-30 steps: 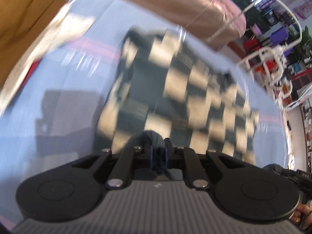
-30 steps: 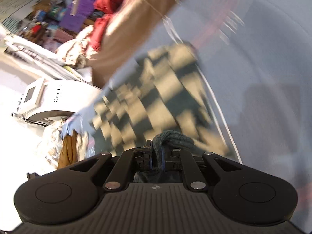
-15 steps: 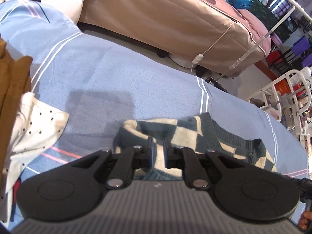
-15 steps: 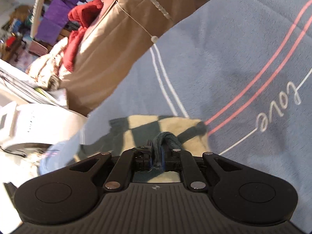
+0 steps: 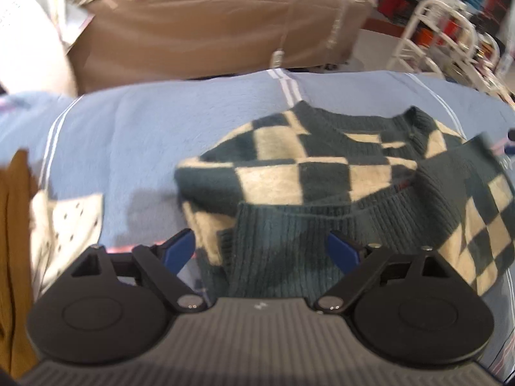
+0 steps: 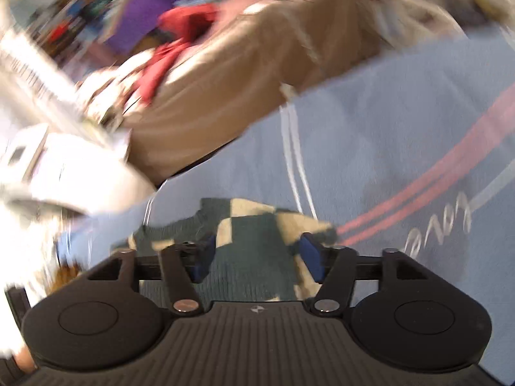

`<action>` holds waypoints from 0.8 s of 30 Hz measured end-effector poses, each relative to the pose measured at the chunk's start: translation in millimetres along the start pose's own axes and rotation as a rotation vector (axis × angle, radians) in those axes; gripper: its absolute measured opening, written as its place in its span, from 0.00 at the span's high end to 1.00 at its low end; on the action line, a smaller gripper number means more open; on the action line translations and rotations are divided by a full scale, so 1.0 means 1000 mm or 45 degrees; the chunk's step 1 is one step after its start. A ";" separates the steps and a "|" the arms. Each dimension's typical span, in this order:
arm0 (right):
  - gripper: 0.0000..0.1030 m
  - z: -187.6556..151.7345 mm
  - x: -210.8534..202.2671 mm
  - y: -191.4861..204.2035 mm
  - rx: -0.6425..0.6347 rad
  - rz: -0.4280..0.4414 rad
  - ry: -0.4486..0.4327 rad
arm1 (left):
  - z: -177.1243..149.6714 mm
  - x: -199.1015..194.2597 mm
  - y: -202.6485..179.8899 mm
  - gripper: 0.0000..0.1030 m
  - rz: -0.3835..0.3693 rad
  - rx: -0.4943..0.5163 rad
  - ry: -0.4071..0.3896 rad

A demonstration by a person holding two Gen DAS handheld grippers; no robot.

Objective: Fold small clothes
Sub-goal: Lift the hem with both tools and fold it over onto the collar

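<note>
A small dark green and cream checkered knit sweater lies folded over on the blue blanket. Its ribbed green hem lies between the blue pads of my left gripper, which is open and holds nothing. In the right wrist view the sweater lies just ahead of my right gripper, which is also open, its pads standing apart on either side of the knit.
A white dotted garment and a brown garment lie at the left of the blanket. A tan covered bed stands beyond the blanket's far edge. A white rack is at the far right. Pink stripes and lettering mark the blanket.
Both grippers were shut on the sweater's hem and carried it down onto the blanket. Now both have opened and let it go, and the sweater lies folded.
</note>
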State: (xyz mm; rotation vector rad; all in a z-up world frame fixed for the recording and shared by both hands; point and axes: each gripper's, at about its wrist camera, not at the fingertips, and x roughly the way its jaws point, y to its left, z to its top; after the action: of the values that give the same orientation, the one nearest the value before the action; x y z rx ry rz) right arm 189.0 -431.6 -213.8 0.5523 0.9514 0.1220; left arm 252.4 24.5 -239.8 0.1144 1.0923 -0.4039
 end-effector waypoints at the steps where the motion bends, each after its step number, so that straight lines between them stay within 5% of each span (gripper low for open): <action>1: 0.05 0.003 0.002 0.008 -0.135 -0.008 0.035 | 0.000 0.000 0.000 0.28 -0.027 0.032 0.010; 4: 0.05 0.004 0.011 0.019 -0.394 -0.043 0.144 | 0.001 0.008 0.000 0.36 -0.086 0.087 0.079; 11: 0.19 0.010 0.058 0.015 -0.426 -0.079 0.256 | 0.001 0.019 0.005 0.70 -0.091 0.077 0.106; 14: 0.46 0.009 0.072 0.016 -0.389 -0.056 0.279 | 0.002 0.021 0.003 0.77 -0.091 0.094 0.118; 15: 0.76 0.008 0.075 0.019 -0.393 -0.084 0.281 | 0.002 0.020 0.001 0.83 -0.078 0.110 0.112; 16: 0.85 0.007 0.076 0.022 -0.398 -0.105 0.282 | 0.003 0.018 -0.002 0.86 -0.068 0.121 0.102; 24: 0.89 0.021 0.039 0.029 -0.358 -0.095 0.142 | 0.021 -0.017 0.018 0.92 -0.010 -0.006 -0.087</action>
State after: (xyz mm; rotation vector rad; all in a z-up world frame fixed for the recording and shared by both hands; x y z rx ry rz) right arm 232.4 -401.4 -218.9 0.2524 1.0419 0.2176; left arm 270.2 40.0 -216.8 0.0914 1.0264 -0.4091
